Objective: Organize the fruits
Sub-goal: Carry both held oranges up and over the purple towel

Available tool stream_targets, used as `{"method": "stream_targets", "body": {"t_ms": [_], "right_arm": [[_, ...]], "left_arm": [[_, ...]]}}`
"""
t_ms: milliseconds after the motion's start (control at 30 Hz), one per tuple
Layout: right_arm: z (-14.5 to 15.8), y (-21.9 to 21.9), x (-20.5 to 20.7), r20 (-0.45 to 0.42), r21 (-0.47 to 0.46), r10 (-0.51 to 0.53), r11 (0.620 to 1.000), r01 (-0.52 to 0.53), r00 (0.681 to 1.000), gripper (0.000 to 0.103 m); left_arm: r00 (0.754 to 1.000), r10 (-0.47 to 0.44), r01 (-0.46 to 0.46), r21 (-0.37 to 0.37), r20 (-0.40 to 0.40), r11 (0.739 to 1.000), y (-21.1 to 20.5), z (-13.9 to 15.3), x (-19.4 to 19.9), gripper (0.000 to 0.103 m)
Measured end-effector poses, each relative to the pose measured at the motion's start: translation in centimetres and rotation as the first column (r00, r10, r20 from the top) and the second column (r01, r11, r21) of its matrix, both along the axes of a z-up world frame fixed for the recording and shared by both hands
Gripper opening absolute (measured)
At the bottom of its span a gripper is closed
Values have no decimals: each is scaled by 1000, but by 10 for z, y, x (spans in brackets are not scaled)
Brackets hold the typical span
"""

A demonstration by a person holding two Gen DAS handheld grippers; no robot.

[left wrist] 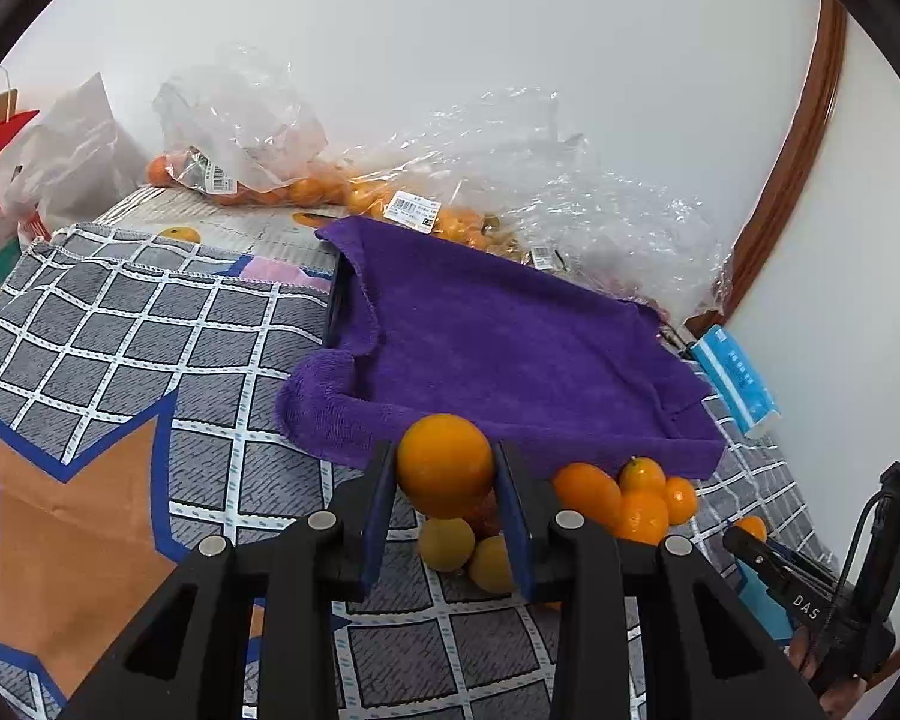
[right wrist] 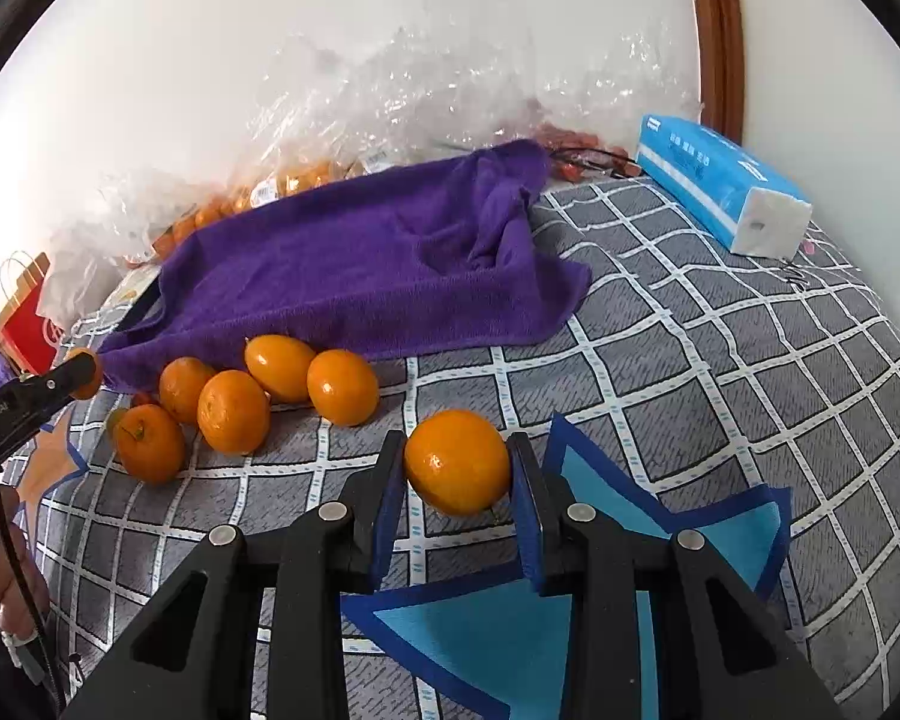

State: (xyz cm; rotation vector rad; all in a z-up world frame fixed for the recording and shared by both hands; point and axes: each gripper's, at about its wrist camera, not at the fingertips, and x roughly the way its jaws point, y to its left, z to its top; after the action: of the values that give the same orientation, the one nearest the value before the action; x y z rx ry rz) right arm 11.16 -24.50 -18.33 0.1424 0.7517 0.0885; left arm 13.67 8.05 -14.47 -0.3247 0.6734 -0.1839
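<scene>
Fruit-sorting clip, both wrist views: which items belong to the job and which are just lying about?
Part of the job:
- left gripper, shut on an orange
- right gripper, shut on a second orange
- loose oranges on the checked mat
- purple towel, possibly the sorting spot

Lying about:
- plastic bags of bagged fruit
- blue tissue pack
- red paper bag

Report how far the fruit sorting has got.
Done: nothing visibly sorted yet. In hand: left gripper clamps one orange, right gripper clamps another orange. Left: the loose oranges beside the purple towel, plus bagged fruit behind.
</scene>
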Motion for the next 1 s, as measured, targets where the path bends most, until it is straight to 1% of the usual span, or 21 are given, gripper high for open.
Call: {"method": "stream_targets", "body": {"t_ms": [167, 333, 467, 600, 633, 733, 833, 1000], "right_arm": [[2, -3, -2, 11, 14, -10, 1000, 10, 1000, 33], [6, -2, -4, 20, -9, -28, 1000, 28, 999, 33], [21, 0, -8, 35, -33, -22, 999, 23, 999, 33], [43, 1, -8, 71, -52, -14, 999, 17, 997, 33], [49, 1, -7, 78, -49, -11, 999, 15, 997, 33], [68, 2, -1, 102, -51, -6, 999, 11, 995, 33], [81, 4, 5, 120, -70, -5, 997, 14, 993, 33], [96, 11, 19, 159, -81, 10, 997, 3, 987, 33]], "left_arm": [[1000, 19, -19, 2, 22, 1000, 2, 2, -3, 31], [998, 40, -40, 5, 40, 999, 5, 5, -4, 31], [998, 44, -43, -13, 45, 999, 8, 7, -5, 31], [996, 64, -65, 2, 63, 998, 9, 10, -8, 31], [995, 70, -71, 10, 69, 997, 9, 12, -9, 31], [992, 72, -73, 5, 101, 997, 10, 23, -14, 31], [992, 87, -87, 5, 90, 996, 13, 38, -15, 31], [994, 81, -85, 46, 68, 995, 14, 60, -10, 31]]}}
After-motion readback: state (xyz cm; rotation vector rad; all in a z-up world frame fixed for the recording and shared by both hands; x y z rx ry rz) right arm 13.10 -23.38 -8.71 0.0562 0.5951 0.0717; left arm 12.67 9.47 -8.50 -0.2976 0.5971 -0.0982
